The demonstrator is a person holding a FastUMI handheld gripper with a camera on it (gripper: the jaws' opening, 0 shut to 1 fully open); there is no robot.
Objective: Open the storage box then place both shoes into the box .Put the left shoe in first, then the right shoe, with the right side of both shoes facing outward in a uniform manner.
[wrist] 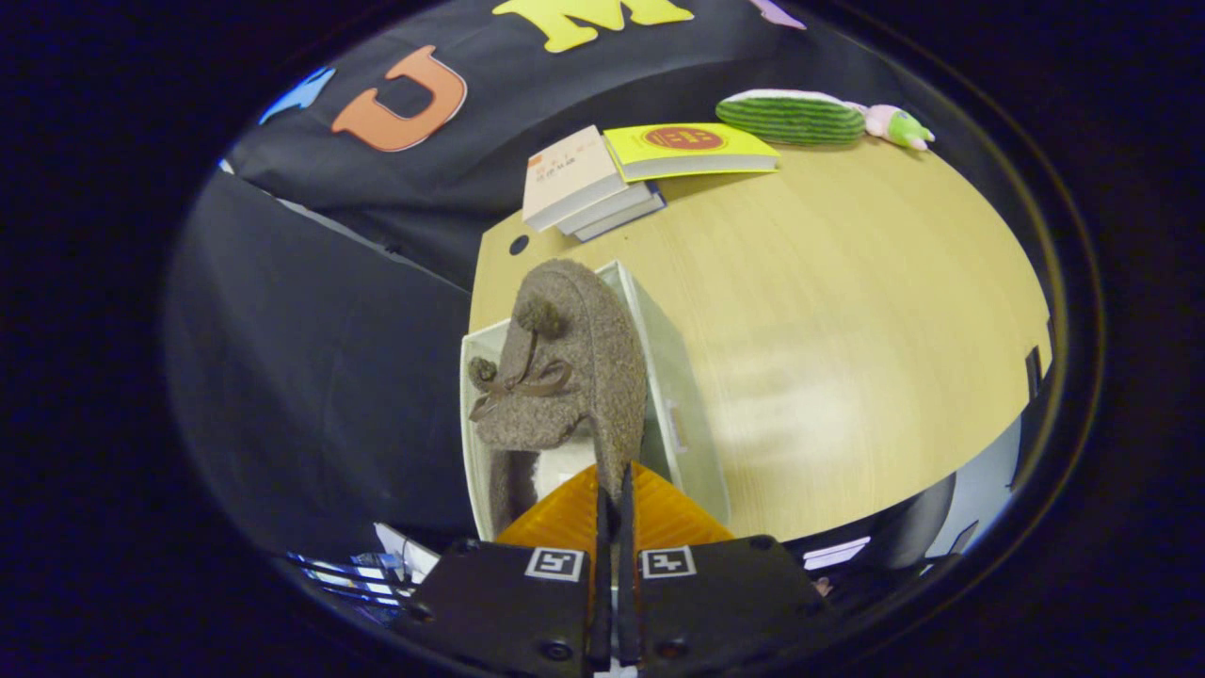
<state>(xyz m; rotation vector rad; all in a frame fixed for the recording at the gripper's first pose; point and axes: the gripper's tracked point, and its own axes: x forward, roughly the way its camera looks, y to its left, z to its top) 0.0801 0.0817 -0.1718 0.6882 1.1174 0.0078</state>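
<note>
The fingers (613, 513) are pressed nearly together, pinching the heel edge of a grey-brown felt shoe (565, 377) with a bow and pompoms. The shoe's long axis runs straight ahead from the fingers, toe pointing away, and it hangs over the open white storage box (692, 424), which sits at the near corner of the desk (847, 330). Directly beneath and just ahead of the fingers, the box lies lengthwise the same way, so the coming move looks like a straight drop. Books (602, 179) and a green plush toy (791, 116) lie well beyond.
</note>
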